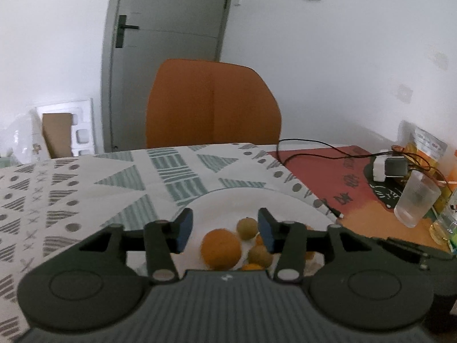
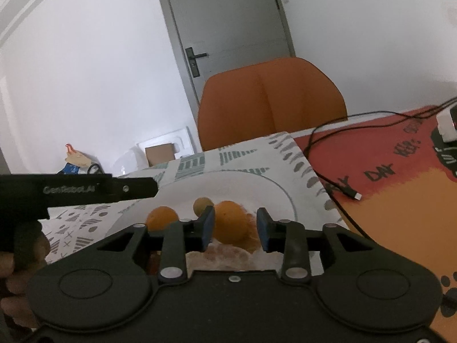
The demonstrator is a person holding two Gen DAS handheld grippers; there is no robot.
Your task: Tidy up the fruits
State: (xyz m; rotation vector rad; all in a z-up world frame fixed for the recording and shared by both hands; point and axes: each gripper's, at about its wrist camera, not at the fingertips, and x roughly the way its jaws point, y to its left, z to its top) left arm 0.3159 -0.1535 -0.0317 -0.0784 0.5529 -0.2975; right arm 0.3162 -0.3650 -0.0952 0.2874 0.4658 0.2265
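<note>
A white plate [image 1: 228,200] on the patterned tablecloth holds several fruits. In the left wrist view my left gripper [image 1: 225,227] hangs open over the plate's near side. An orange [image 1: 221,253] lies just below the gap between the fingers, and two greenish-brown fruits [image 1: 247,227] lie by the right finger. In the right wrist view my right gripper [image 2: 235,227] is open, with an orange [image 2: 231,221] in the gap between its blue pads [image 2: 208,225]; the right pad stands clear of it. A second orange [image 2: 162,218] and a greenish-brown fruit [image 2: 202,204] lie to its left on the plate [image 2: 257,180]. The left gripper's black body [image 2: 77,190] crosses at the left, held by a hand [image 2: 22,245].
An orange chair [image 1: 212,103] stands behind the table, before a grey door [image 1: 171,14]. On the red-orange mat [image 1: 328,165] to the right lie a black cable [image 2: 337,184], a white charger [image 1: 381,168] and a clear plastic cup [image 1: 417,200]. Cardboard and foam packing [image 1: 68,131] lean against the wall at the left.
</note>
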